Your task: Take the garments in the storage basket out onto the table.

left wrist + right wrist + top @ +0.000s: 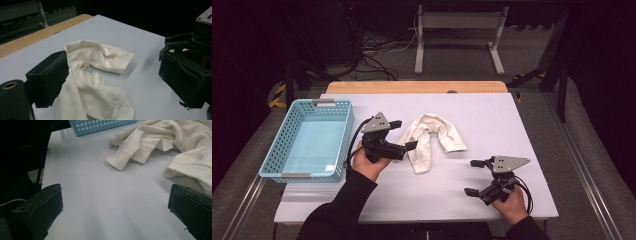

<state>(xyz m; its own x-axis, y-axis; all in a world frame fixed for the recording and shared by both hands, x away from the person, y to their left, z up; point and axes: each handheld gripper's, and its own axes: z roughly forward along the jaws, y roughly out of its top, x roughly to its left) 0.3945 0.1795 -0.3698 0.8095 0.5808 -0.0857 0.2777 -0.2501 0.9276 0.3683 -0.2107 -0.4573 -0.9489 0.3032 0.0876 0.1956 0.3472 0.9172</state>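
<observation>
Lying crumpled in an arch near the middle of the white table point(492, 120) is a cream-white cloth garment point(432, 137). The left claw point(404, 134) is hovering just beside the garment's left edge with its jaws spread, gripping nothing. The right claw point(474, 176) is sitting well apart near the front right, jaws likewise spread and empty. A light blue perforated plastic basket point(276, 150) is resting at the table's left edge.

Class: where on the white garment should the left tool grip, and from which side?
Probably the garment at its near limb: that bunched strip lies by the open left tool, reaching toward the person. Come from the basket side, one jaw each side of the fold.
</observation>
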